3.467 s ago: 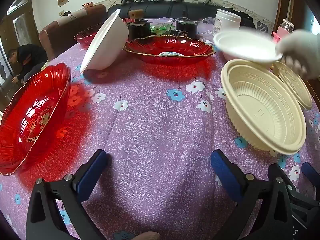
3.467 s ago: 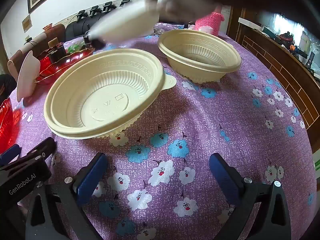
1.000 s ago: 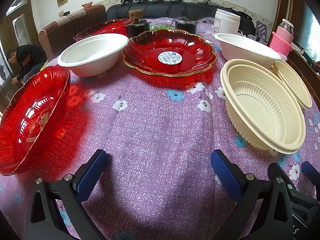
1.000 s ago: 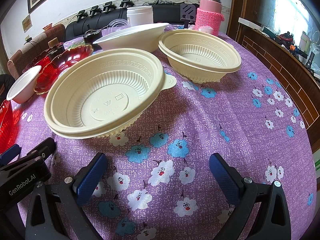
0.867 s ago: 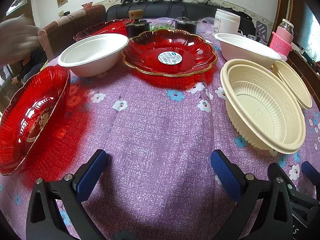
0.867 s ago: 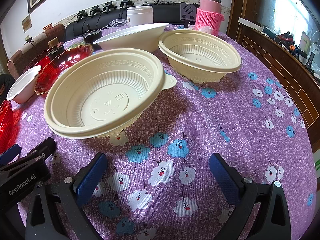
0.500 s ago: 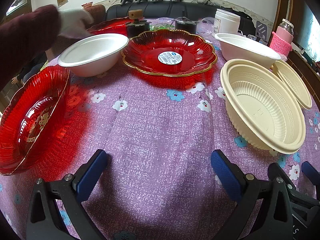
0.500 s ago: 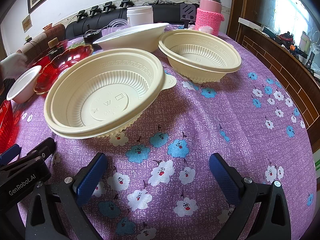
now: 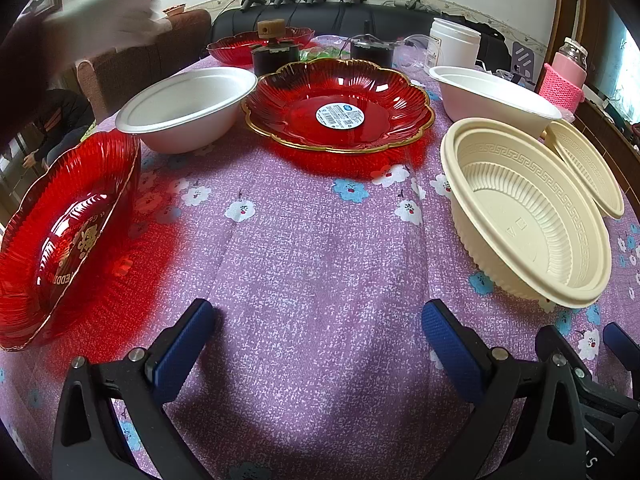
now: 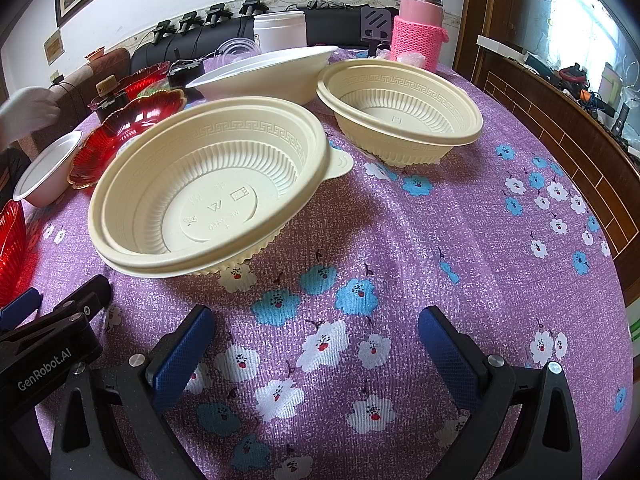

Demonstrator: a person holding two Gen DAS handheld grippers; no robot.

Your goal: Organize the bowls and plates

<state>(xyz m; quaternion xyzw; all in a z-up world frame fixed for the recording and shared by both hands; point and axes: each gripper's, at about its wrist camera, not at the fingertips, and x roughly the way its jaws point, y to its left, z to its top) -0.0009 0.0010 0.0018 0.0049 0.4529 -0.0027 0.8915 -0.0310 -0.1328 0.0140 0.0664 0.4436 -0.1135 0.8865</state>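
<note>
- Left wrist view: your left claw (image 9: 316, 334) sits low over the table (image 9: 312, 248), its blue-padded fingers spread wide with nothing but purple floral cloth between them.
- A red plate (image 9: 60, 240) lies tilted at the left edge, close to your left finger.
- A white bowl (image 9: 188, 110) stands upright behind it, just beside the gold-rimmed red flower plate (image 9: 340, 108), which carries a round sticker at its centre.
- To the right, a cream bowl (image 9: 528, 216) rests near your right finger, with a second cream bowl (image 9: 588, 164) just behind it and a wide white bowl (image 9: 492, 100) further back.
- A blurred gloved hand (image 9: 108, 20) appears at the top left, above the table's far edge.
- Right wrist view: your right claw (image 10: 314, 332) is likewise opened wide and holds nothing, hovering low over the flowered cloth.
- The near cream bowl (image 10: 212, 196) stands ahead and to the left of the claw, its tab pointing toward the far cream bowl (image 10: 400, 108); the two are close but apart.
- The wide white bowl (image 10: 268, 74) sits behind both.
- A pink flask (image 10: 420, 20) in a knitted sleeve stands at the back.
- Part of your left claw's black frame (image 10: 52, 344) shows at the lower left.
</note>
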